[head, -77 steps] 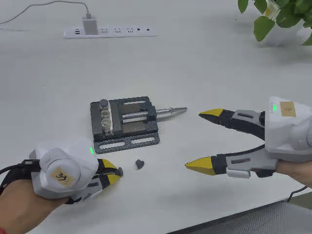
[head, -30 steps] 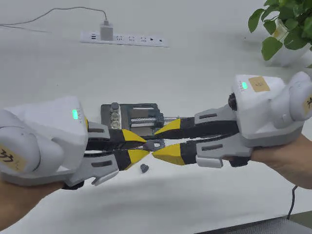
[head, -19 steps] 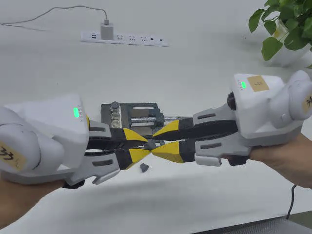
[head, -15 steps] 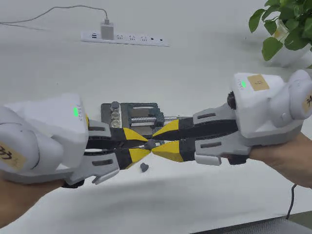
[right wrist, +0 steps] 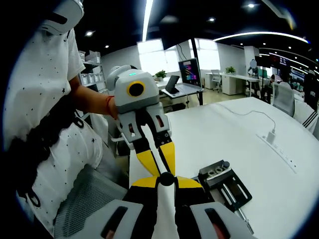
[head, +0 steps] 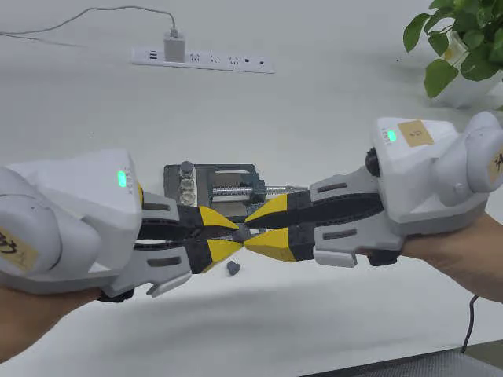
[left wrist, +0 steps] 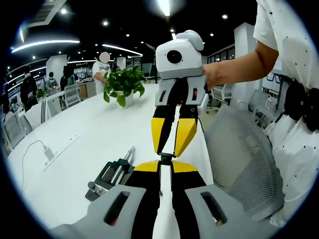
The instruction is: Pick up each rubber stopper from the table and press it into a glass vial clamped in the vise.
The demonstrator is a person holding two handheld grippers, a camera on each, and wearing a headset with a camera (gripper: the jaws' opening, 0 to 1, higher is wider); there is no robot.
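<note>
My left gripper point(head: 233, 234) and right gripper point(head: 250, 233) meet tip to tip above the table, in front of the vise. A small dark rubber stopper point(head: 242, 232) sits pinched where the yellow tips touch, and both pairs of jaws are shut on it. The left gripper view shows the stopper point(left wrist: 165, 158) at my own tips with the right gripper point(left wrist: 169, 148) facing it. In the right gripper view it is a dark knob point(right wrist: 167, 178). A second stopper point(head: 233, 268) lies on the table below. The black vise point(head: 228, 191) holds a row of glass vials point(head: 187, 187); the far one is capped.
A white power strip point(head: 203, 59) with a plugged charger lies at the back of the table. A potted plant point(head: 464, 43) stands at the back right. The table's front edge runs close below the grippers. A mesh chair point(left wrist: 244, 164) stands beside the table.
Both grippers have risen from the table and met in front of the vise. Over the last second the right jaws narrowed onto the stopper held by the left gripper.
</note>
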